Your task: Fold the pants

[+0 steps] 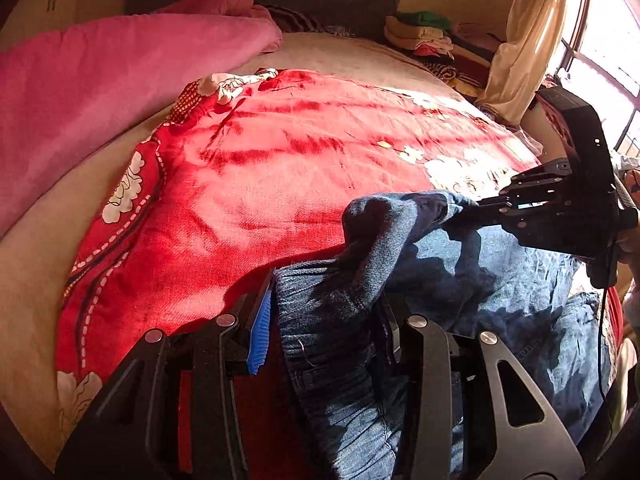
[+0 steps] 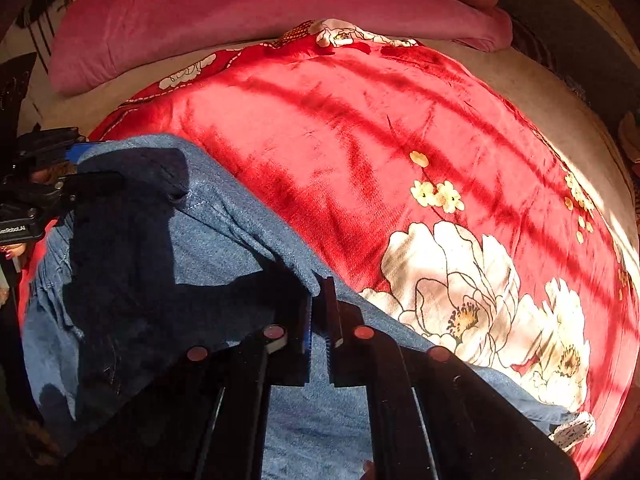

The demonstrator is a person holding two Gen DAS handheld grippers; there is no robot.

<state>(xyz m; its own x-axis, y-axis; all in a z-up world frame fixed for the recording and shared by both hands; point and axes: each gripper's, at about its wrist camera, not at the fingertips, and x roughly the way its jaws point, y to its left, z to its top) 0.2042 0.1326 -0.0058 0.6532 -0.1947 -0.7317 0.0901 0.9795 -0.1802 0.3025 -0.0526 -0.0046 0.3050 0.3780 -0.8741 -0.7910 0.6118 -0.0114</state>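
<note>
Bedding at the far left of the left wrist view: lying heaped along the edge of the bed as a pink quilt (image 1: 100, 80), then spreading across the middle as a red flowered blanket (image 1: 260, 184), striped with sun and shadow.

Resting on the near right part of that blanket, crumpled rather than flat: jeans (image 1: 500, 280).

Gripping the gathered waistband with the left tongs (image 1: 326, 300). Standing at a middling width, with the blue pad pressing one side of the bunched denim and the black finger the other, cloth filling the whole gap.

Further right, pinching a raised fold of the same jeans with the right tongs (image 1: 470, 210). Reaching in from the right edge with jaws almost together, the denim humping up off the blanket between the two grips.

Beyond, at the top right: sitting stacked by the headboard, a pile of clothes (image 1: 424, 32). Hanging beside it, a pale curtain (image 1: 520, 40), with a bright window (image 1: 600, 40) at the edge.

Looking from the right wrist:
- **Left edge:** holding shadowed denim with the left tongs.
- **Upper left to lower right:** jeans slanting across the blanket.
- **Bottom middle:** clamping the upper edge of the jeans with the right tongs, pads nearly meeting on the cloth.
- **Right:** red blanket lying bare, showing large white flowers.
</note>
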